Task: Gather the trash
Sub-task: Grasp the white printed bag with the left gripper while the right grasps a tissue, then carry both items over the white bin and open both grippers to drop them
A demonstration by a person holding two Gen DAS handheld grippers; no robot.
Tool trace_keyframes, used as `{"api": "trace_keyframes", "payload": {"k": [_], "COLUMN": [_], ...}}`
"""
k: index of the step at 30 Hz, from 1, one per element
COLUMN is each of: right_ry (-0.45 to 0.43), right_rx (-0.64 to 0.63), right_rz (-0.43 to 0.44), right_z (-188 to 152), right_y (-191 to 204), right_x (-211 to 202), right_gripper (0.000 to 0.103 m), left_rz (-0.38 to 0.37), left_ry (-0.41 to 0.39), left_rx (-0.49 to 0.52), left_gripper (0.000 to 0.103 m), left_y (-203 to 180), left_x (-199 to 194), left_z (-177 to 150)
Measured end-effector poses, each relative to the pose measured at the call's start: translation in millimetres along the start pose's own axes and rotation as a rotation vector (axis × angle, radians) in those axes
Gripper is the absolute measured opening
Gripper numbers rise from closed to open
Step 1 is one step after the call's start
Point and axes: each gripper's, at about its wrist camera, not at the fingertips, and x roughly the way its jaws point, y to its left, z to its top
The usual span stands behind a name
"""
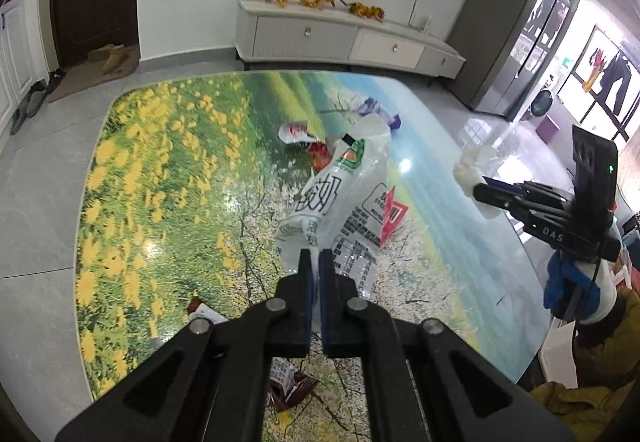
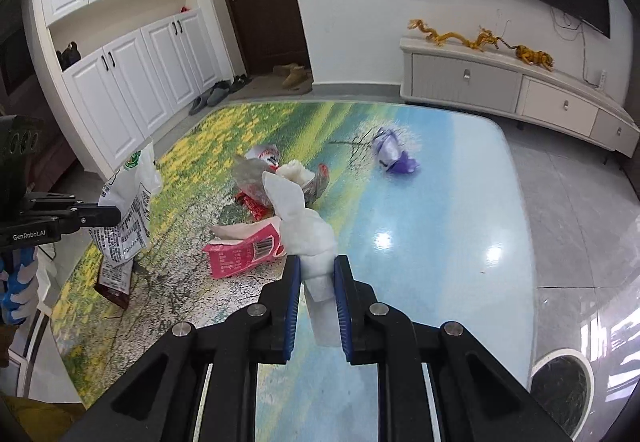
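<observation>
A clear printed plastic bag (image 1: 340, 202) is clamped in the left tool (image 1: 315, 262), and a crumpled white tissue (image 2: 308, 234) is pinched in the right tool (image 2: 316, 274), both lifted above the counter (image 2: 440, 222). A pink carton (image 2: 244, 252), purple wrapper (image 2: 392, 152) and other wrappers are left uncollected.

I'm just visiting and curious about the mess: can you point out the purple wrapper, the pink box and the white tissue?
purple wrapper (image 2: 390, 150): right wrist view, on its crumpled middle.
pink box (image 2: 244, 252): right wrist view, on its printed side.
white tissue (image 2: 308, 230): right wrist view, on the wad above the pads.
</observation>
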Motion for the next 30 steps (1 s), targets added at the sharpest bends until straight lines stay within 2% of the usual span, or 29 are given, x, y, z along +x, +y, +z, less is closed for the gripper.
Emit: {"api": "trace_keyframes", "payload": {"k": [8, 15, 18, 22, 30], "right_ry": [-0.118, -0.194, -0.211, -0.215, -0.168], "right_rx": [0.093, 0.238, 0.321, 0.434, 0.639], "right_rz": [-0.063, -0.183, -0.231, -0.285, -0.342], "right_z": [-24, -66, -91, -126, -189], "right_y": [-32, -100, -135, -183, -267], "right_x": [-70, -125, -141, -152, -142], "right_gripper": [0.016, 0.016, 0.016, 0.016, 0.016], "left_rz": [-0.006, -0.073, -0.111, -0.177, -0.258], "left_ry": [-0.078, -0.067, -0.043, 0.027, 0.191], "left_rx": [0.067, 0.182, 0.241, 0.322, 0.435], "left_gripper": [0.002, 0.002, 0.002, 0.002, 0.003], "left_y": [-46, -129, -176, -251, -378], "left_x": [-32, -12, 12, 60, 167], "left_z": [14, 41, 55, 69, 73]}}
